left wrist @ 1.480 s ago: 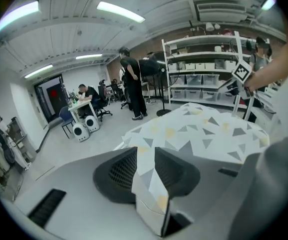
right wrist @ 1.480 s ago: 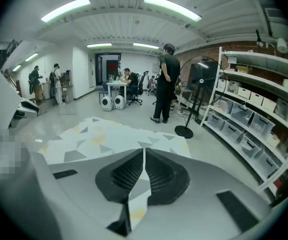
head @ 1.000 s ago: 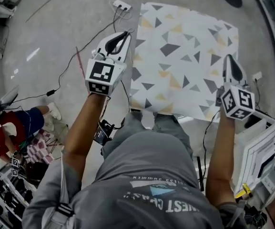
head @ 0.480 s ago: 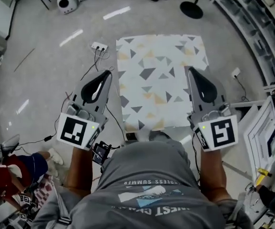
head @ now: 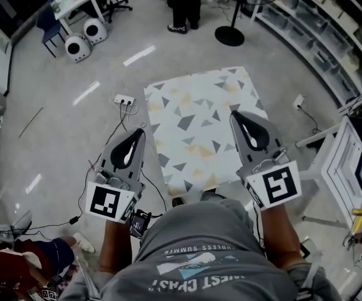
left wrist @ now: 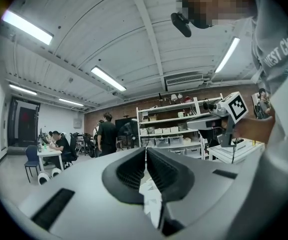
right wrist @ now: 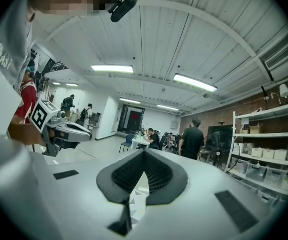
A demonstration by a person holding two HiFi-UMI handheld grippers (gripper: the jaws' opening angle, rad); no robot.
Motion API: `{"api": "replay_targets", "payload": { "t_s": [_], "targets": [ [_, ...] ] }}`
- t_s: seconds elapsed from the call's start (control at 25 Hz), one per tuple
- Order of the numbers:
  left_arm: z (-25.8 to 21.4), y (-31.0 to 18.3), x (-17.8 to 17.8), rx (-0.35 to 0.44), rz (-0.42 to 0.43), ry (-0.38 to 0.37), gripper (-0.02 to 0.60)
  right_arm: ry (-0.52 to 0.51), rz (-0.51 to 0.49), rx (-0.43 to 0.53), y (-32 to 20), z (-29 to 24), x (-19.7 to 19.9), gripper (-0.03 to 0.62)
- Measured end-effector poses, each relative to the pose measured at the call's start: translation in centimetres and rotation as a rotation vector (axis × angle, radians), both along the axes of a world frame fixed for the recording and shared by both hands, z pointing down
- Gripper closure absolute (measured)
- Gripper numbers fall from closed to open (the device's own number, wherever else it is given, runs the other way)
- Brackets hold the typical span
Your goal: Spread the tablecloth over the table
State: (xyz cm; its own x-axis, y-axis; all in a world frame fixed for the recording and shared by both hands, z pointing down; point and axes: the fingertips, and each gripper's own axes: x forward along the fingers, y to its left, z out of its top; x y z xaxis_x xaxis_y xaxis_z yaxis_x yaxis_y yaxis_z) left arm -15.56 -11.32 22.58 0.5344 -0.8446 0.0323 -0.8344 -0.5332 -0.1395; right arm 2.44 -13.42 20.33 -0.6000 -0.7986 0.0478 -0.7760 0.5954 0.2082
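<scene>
The grey floor (head: 61, 124) of a busy workshop fills most of the head view, with shelving along the right and people standing at the far end. In the middle lies the tablecloth (head: 199, 124), white with grey and tan triangles. It is open and flat over the surface beneath, which it hides completely. Its near edge runs just ahead of the person's body, and no corner looks lifted or folded.

The left gripper (head: 139, 132) hangs above the cloth's near left side and the right gripper (head: 235, 114) above its near right side. Both are raised well clear and point forward.

In the left gripper view the fingers (left wrist: 131, 171) are clenched, tips pressed together. A scrap of the triangle print shows only through the gap behind them. The right gripper's fingers (right wrist: 158, 176) are likewise closed tip to tip, with the same print glimpsed below. Since the cloth lies flat and reaches up to neither gripper, I judge both to be clenched on nothing.

The spreading looks about done. The cloth reads as thin, light and limp, so it would drape, slide and wrinkle easily. Any correction is best made by pinching a hem or corner and tugging gently outward.

A power strip (head: 123, 100) lies on the floor near the far left corner.
</scene>
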Motion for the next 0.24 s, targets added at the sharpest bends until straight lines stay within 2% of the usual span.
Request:
{"api": "replay_targets", "payload": {
  "t_s": [0.24],
  "targets": [
    [0.0, 1.8, 0.0, -0.004, -0.001, 0.004, 0.575, 0.000, 0.015, -0.006, 1.8, -0.2, 0.6, 0.586]
  ]
}}
